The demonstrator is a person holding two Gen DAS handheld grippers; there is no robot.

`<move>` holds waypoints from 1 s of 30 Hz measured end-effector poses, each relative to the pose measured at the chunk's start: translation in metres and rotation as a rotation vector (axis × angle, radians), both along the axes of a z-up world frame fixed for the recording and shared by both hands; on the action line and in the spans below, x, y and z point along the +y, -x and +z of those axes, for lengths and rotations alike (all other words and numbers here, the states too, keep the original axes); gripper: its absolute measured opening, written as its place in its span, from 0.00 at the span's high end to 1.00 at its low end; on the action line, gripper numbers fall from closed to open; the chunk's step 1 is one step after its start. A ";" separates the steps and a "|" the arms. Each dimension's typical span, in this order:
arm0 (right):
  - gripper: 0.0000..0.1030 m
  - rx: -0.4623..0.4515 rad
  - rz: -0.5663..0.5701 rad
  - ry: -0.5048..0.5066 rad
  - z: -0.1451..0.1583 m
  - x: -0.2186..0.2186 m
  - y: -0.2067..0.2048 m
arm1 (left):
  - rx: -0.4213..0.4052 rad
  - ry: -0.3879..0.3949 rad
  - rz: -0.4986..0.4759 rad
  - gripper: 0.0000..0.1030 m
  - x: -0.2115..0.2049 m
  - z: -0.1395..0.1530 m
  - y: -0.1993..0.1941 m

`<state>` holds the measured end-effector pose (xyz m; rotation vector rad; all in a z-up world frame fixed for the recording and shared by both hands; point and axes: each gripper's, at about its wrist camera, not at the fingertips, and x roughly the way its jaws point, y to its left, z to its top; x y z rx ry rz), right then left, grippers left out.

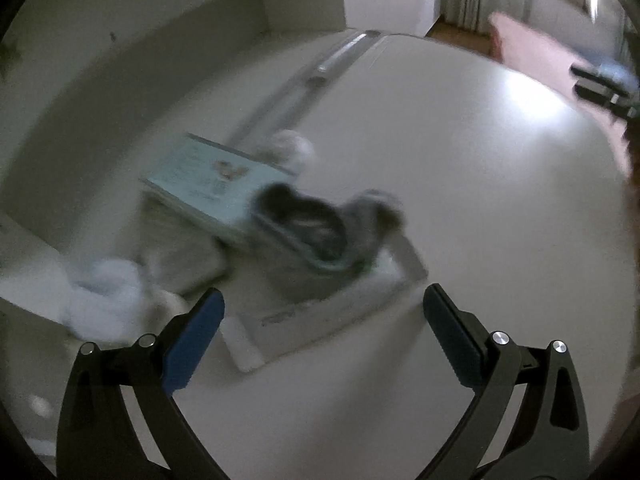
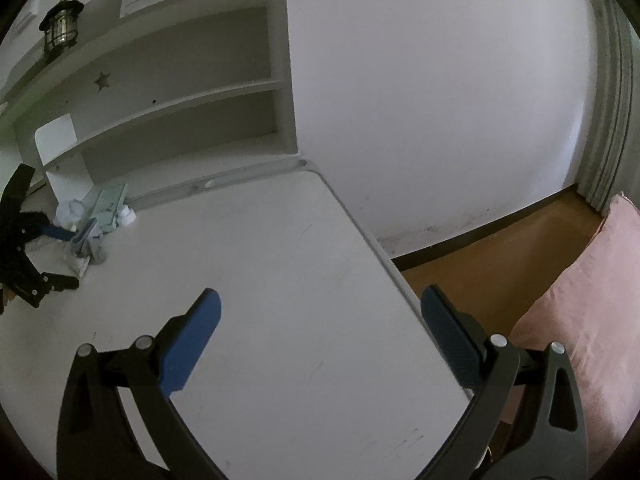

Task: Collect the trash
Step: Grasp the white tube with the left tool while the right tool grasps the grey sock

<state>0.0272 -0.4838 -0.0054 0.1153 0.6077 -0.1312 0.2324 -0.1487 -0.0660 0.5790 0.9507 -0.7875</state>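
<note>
The trash is bunched at the far left of the white desk [image 2: 280, 280], up against the shelf unit [image 2: 180, 92]: a crumpled white tissue wad [image 1: 104, 300], a second pale wad [image 1: 290, 148] further back, and a grey scrunched thing [image 1: 320, 232] that's too blurred to name, maybe a wrapper or a bit of cloth. The grey thing sits on a flat white sheet or pad [image 1: 320, 320], with a pale green booklet [image 1: 208, 180] just behind it, partly overlapping

Left gripper [image 1: 322, 312] hangs over that pile with its jaws spread wide and nothing in them. Right gripper [image 2: 320, 316] is just as wide and empty, well away over the near right part of the desk

What I'd worry about: the left view is smeared, so the hand looks to be moving fast, and closing like that could pinch the booklet or the white sheet along with the grey lump and drag the whole stack. The tissue wad looks light enough to get knocked by a finger instead of caught. It also sits right by the shelf base, so a finger could bump the shelf on the way in

Room-wise, the middle and right of the desk are bare. The right edge drops to the wooden floor [image 2: 500, 248], with a pink cushion [image 2: 580, 320] beside it. No bin in view, so I can't say where the stuff should go
</note>
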 end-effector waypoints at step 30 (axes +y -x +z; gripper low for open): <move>0.06 0.005 0.046 -0.088 0.008 0.004 -0.001 | -0.041 0.158 0.196 0.84 -0.019 0.027 0.057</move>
